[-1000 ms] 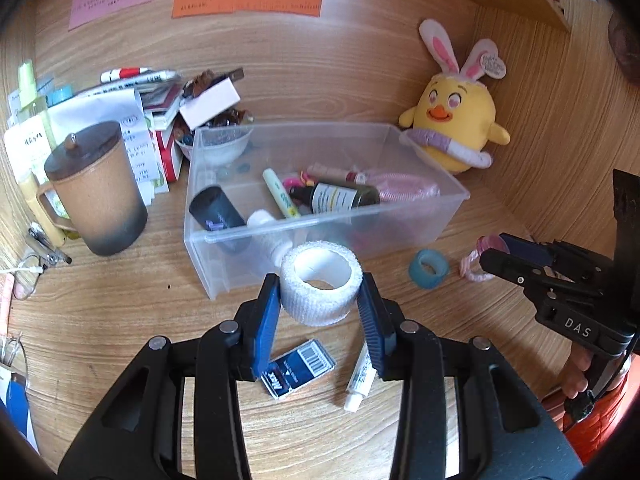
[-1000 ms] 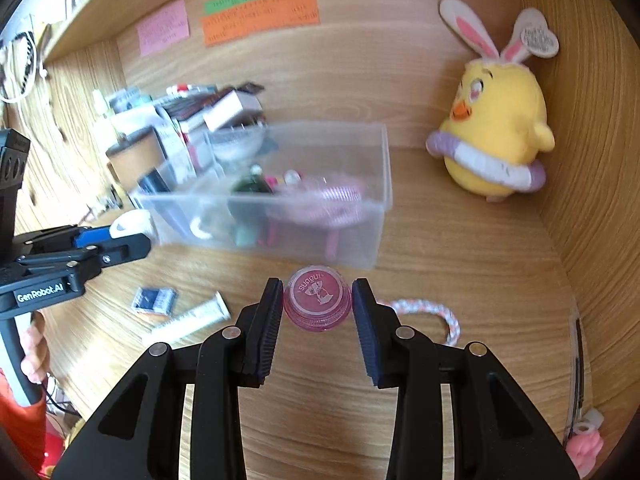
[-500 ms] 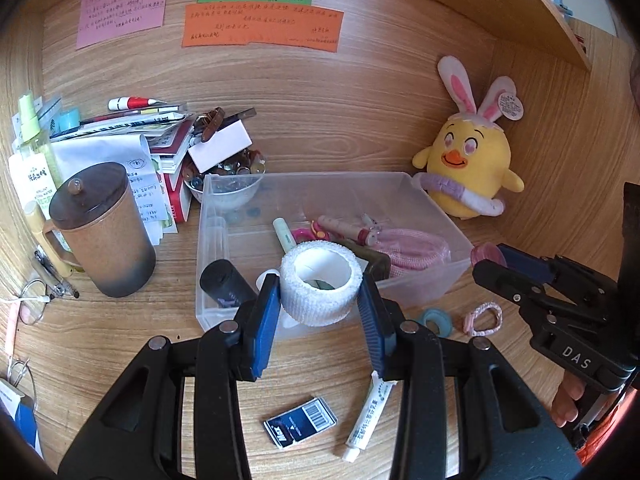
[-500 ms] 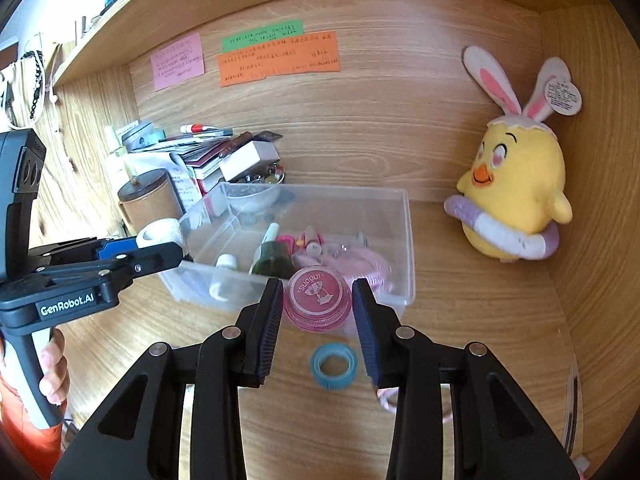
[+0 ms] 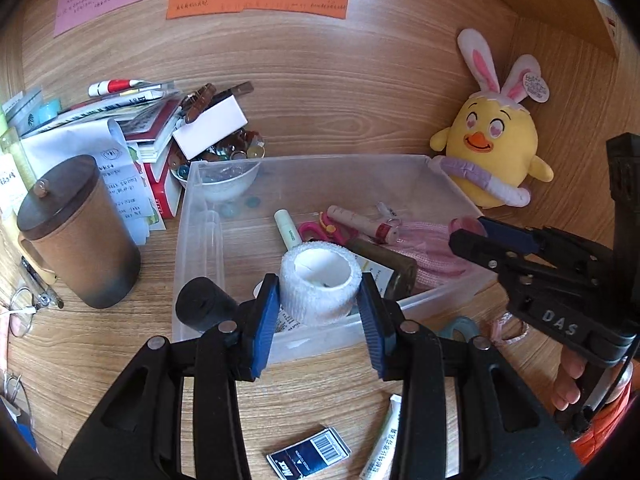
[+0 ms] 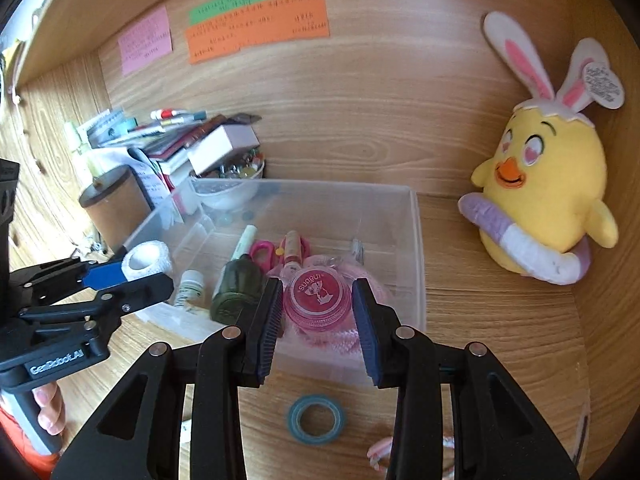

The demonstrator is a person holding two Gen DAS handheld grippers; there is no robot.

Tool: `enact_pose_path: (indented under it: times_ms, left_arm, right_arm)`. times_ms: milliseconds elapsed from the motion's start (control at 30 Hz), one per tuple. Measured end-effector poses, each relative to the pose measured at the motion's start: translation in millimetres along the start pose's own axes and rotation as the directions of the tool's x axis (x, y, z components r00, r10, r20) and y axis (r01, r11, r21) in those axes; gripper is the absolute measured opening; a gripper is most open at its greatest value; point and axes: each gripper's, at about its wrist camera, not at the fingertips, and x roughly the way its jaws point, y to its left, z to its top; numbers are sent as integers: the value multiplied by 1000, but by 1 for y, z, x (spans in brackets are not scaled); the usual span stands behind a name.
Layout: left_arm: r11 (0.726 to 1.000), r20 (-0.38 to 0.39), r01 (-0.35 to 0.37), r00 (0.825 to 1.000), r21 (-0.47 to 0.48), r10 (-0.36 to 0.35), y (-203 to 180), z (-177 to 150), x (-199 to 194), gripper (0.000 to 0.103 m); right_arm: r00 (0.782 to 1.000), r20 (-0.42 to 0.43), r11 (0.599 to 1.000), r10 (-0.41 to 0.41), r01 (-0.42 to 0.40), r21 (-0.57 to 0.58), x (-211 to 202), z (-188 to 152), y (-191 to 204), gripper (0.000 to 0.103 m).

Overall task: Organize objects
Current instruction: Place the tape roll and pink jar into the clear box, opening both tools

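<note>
The desk and back wall show matt wood grain. The bin is clear, smooth plastic, faintly frosted. The white roll looks like rough, crinkled gauze cloth; the pink jar is glossy translucent plastic. The chick toy is soft plush. The brown cup looks matt and grainy. The wall notes are flat coloured paper, and the teal tape ring has a dull sheen.

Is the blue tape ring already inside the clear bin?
No, the blue tape ring lies on the desk outside the clear bin.
</note>
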Motion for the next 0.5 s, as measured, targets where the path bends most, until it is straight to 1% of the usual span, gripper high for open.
enact_pose_path:
  times_ms: [133,233,333,433,500]
  left_arm:
    - [1000,-5,-5,1000,9,5,0,1,4,39]
    - [1000,-14,6,1000,6,-6,-1,1,6,42]
    - [1000,-4,9,1000,8,-9,-2,1,3,46]
    - [1000,18,17,1000,11,-17,-3,1,-7,52]
    - [1000,36,17,999,16,-18,-5,1,-14,58]
  right_arm:
    - [1000,-20,1000,0,0,-17,10,0,5,33]
    - [1000,-30,1000,2,-2,-21,15,1,7,33]
    - [999,-40,1000,7,-8,-22,15,1,7,33]
    - [999,-34,1000,22,-22,-10,10,1,4,37]
    - [1000,-21,1000,23,-23,-7,4,1,4,42]
